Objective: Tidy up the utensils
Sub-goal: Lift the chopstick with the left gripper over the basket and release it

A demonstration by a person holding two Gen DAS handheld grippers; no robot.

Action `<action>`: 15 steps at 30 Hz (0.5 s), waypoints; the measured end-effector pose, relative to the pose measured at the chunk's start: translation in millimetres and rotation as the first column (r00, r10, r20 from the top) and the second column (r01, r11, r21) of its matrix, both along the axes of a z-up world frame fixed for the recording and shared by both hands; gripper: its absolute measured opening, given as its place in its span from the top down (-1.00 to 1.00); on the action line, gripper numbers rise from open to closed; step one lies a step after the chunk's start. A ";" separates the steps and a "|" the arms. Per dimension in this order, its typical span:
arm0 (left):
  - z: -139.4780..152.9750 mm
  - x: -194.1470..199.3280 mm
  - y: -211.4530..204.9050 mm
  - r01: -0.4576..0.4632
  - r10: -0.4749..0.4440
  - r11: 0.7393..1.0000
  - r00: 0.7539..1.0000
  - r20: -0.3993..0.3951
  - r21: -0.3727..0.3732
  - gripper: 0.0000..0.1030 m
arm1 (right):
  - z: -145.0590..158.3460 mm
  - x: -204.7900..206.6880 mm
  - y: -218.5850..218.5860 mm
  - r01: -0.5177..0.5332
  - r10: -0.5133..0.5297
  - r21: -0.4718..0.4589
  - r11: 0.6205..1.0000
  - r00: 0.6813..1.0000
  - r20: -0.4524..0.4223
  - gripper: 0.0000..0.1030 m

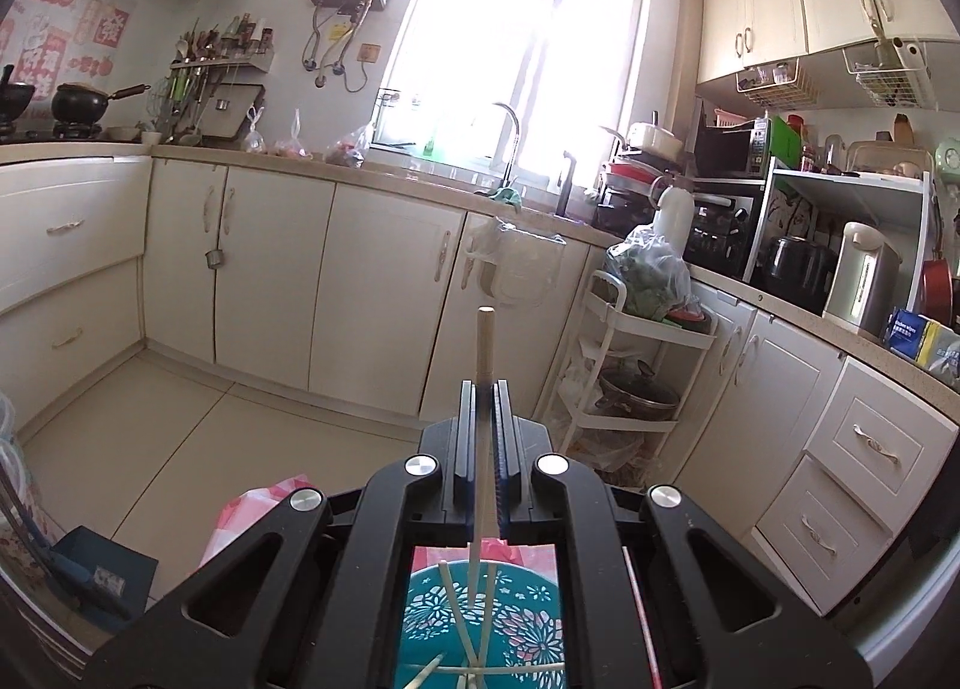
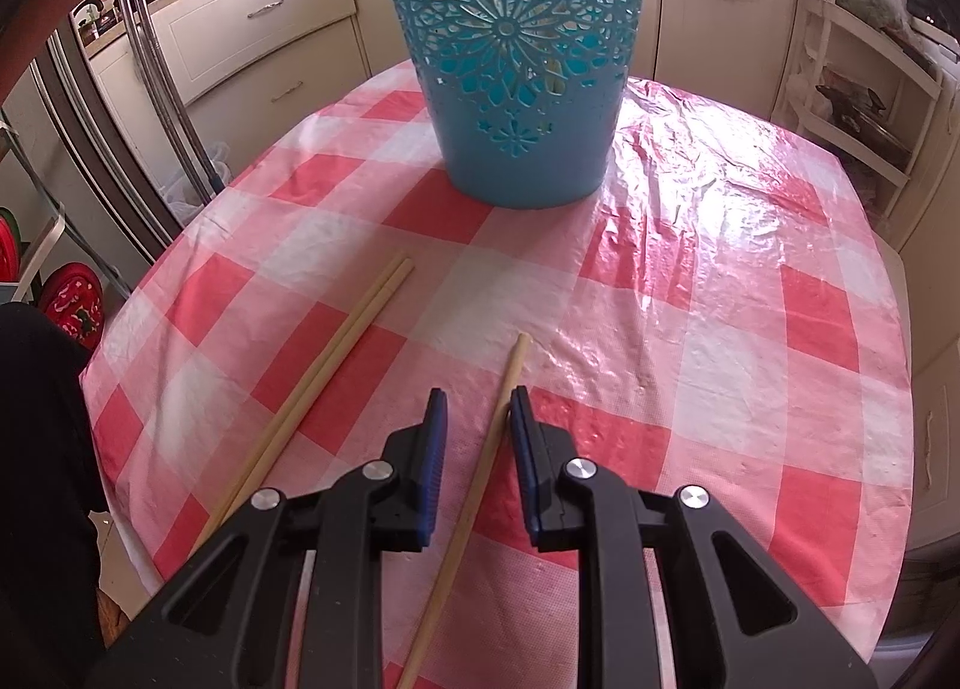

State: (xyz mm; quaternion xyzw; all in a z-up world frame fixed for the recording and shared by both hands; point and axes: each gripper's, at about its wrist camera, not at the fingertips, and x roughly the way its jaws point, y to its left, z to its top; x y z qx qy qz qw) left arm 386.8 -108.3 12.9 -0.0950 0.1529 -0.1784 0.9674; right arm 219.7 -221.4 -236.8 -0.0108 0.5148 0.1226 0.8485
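My left gripper is shut on a pale wooden chopstick, whose blunt end sticks out past the fingertips. Below it, seen through the gripper frame, is the teal cut-out basket with several chopsticks lying inside. In the right wrist view the same basket stands upright at the far side of the table. My right gripper hovers low over the cloth with its jaws apart. A single chopstick lies between them, close to the right finger. A pair of chopsticks lies side by side to the left.
A red and white checked plastic cloth covers the round table. Kitchen cabinets, a white trolley and a tiled floor surround it. A dark sleeve shows at the left edge.
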 end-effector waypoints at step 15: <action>-62.9 2.5 2.6 0.042 -0.020 0.992 0.983 -0.182 0.122 0.89 | 0.7 1.4 -2.0 -0.009 0.009 0.010 1.000 1.000 -0.009 0.57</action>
